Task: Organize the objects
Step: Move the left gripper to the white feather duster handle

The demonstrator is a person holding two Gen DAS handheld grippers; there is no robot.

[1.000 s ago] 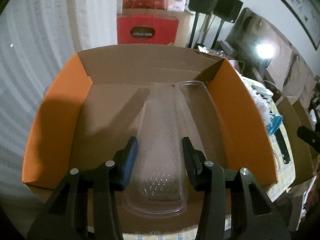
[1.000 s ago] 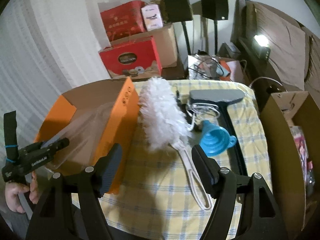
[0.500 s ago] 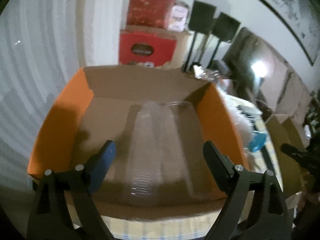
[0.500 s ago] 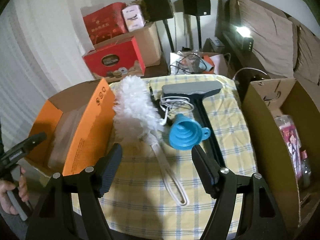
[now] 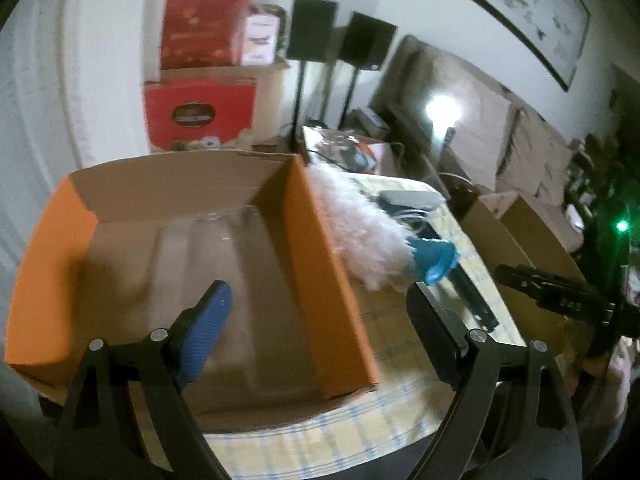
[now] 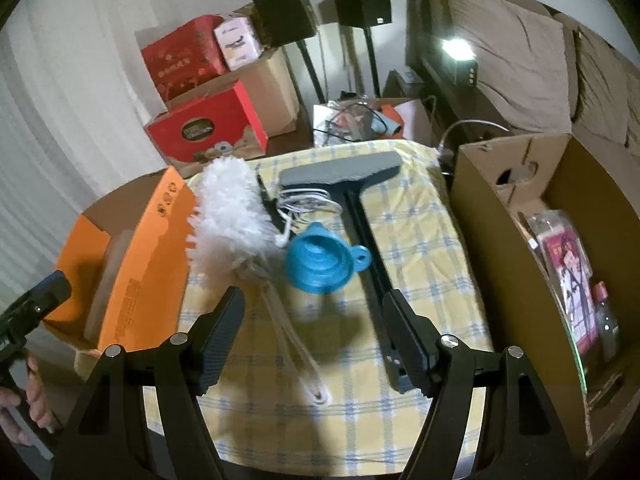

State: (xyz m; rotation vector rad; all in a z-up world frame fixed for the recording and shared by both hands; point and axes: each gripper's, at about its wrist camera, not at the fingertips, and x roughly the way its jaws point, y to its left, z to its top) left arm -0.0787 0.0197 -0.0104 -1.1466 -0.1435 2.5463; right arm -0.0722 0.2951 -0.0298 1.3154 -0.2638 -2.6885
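In the left wrist view the left gripper (image 5: 320, 308) fills the lower part of the frame, its jaws spread wide and holding nothing. Beyond them, centre left, stands an open orange-sided cardboard box (image 5: 320, 248), and a clear plastic tray (image 5: 256, 280) lies flat on its floor, blurred but readable. Just right of the box wall a fluffy white duster (image 5: 356, 220) rests on the yellow checked cloth covering the surface (image 5: 384, 340), with a blue collapsible silicone funnel (image 5: 434, 258) at the duster's right edge.

In the right wrist view the right gripper (image 6: 314, 328) sits at lower centre, jaws likewise wide apart and empty. Above them, mid-frame, the duster (image 6: 232, 216) lies beside the orange box (image 6: 148, 264), its white looped handle running down toward the lower centre. The funnel (image 6: 320, 260) lies just right of the duster, against the black shaft of a grey-headed squeegee (image 6: 340, 172). A tangle of white cable (image 6: 308, 202) sits between duster and squeegee head. A large brown cardboard carton (image 6: 516, 264) stands at the right edge.
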